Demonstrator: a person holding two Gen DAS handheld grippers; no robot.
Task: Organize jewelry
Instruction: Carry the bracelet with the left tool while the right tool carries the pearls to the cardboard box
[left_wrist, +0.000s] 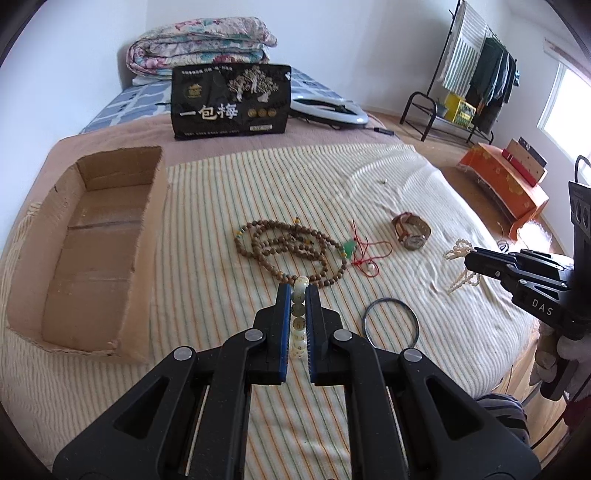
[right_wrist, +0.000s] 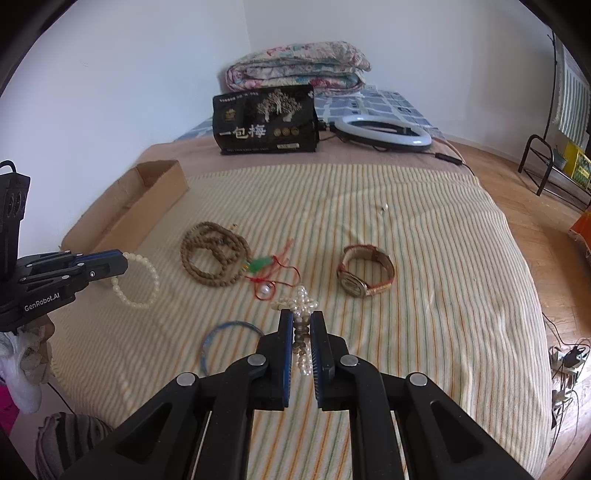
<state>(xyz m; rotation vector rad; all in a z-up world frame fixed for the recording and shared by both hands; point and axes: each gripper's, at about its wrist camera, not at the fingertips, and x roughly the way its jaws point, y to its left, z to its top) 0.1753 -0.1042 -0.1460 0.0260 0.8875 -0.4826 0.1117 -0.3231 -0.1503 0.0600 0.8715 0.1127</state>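
Pale, milky round beads of a bracelet (left_wrist: 298, 317) sat clamped between the blue-padded jaws of the left gripper (left_wrist: 297, 291), and from the right wrist view its loop (right_wrist: 138, 279) hung free past the tips, clear of the striped cream bedspread (left_wrist: 221, 206). The right gripper (right_wrist: 300, 318) was likewise clenched on a small pearl-bead strand (right_wrist: 300, 308), part of it bunched above the tips and part dangling between the pads.

Just ahead of the left gripper lay a coiled brown wooden bead necklace (left_wrist: 291, 245), and touching it on its right a green pendant on thin red cord (left_wrist: 354, 251). Farther right rested a brown-strapped wristwatch (left_wrist: 410, 232). A thin blue wire hoop bangle (left_wrist: 390, 321) lay just right of the left gripper's fingers. Well to its left stood an open, shallow brown cardboard box (left_wrist: 33, 266) with nothing visible inside. Far ahead leaned a black printed packet (left_wrist: 231, 101), a white ring light (right_wrist: 384, 131) beside it.
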